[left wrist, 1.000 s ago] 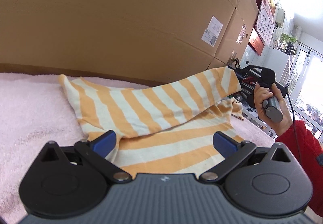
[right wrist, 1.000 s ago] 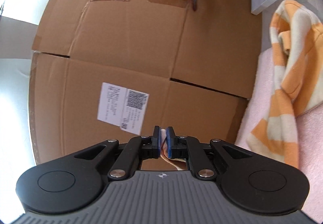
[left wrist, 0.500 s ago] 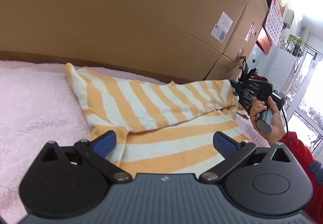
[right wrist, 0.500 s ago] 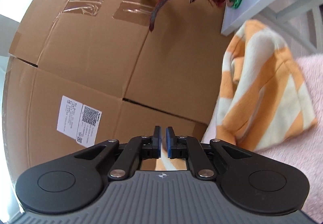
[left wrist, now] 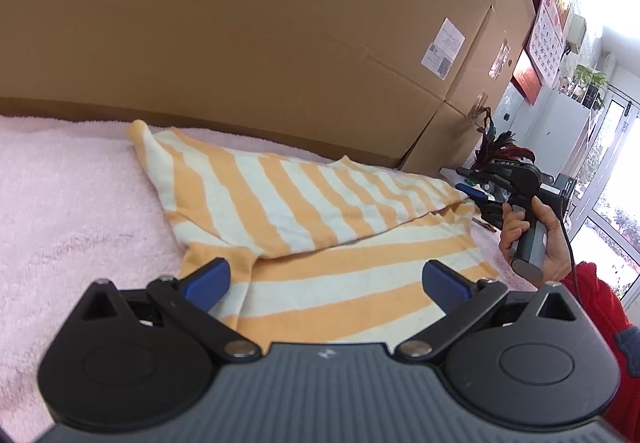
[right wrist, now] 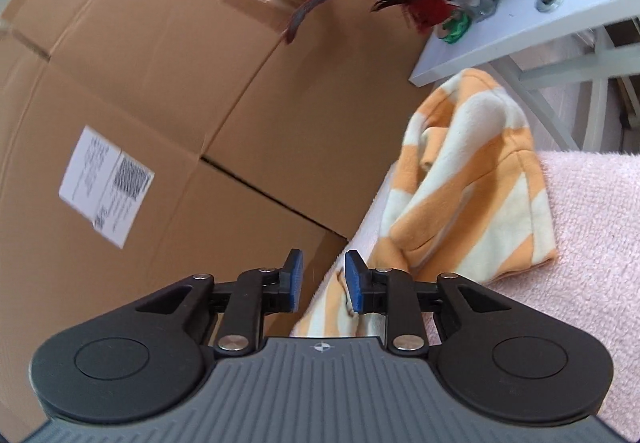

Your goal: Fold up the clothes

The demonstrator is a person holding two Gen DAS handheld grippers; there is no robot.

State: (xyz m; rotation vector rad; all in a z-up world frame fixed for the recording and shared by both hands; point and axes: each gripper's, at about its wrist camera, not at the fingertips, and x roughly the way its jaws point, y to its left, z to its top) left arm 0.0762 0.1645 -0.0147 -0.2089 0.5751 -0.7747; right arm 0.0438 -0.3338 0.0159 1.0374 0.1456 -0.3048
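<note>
I am folding an orange-and-cream striped garment point(left wrist: 320, 243) that is lying on the pink towel point(left wrist: 68, 211) in front of a wall of cardboard boxes point(left wrist: 240, 43). One fold is already sitting in place, I judge — a long striped panel is lying diagonally over the body of the garment, its edge reaching toward my right hand point(left wrist: 532, 239) at the far end.

My right gripper point(right wrist: 322, 279) is opening at this moment; its blue pads are standing apart with nothing pressed between them, and the cloth is lying just below and beside them, bunched at the towel's edge. So I am letting go of that end, as far as I can tell.

My left gripper point(left wrist: 326, 277) is hovering wide open over the near hem, gripping nothing, the fabric showing between its spread fingers.

What is left, in my judgement: the garment is lying long and loosely layered, and the bunched end near the right gripper is looking rumpled — it is probably wanting smoothing. At least one more fold across the length seems to be needed before this counts as a neat stack.
</note>
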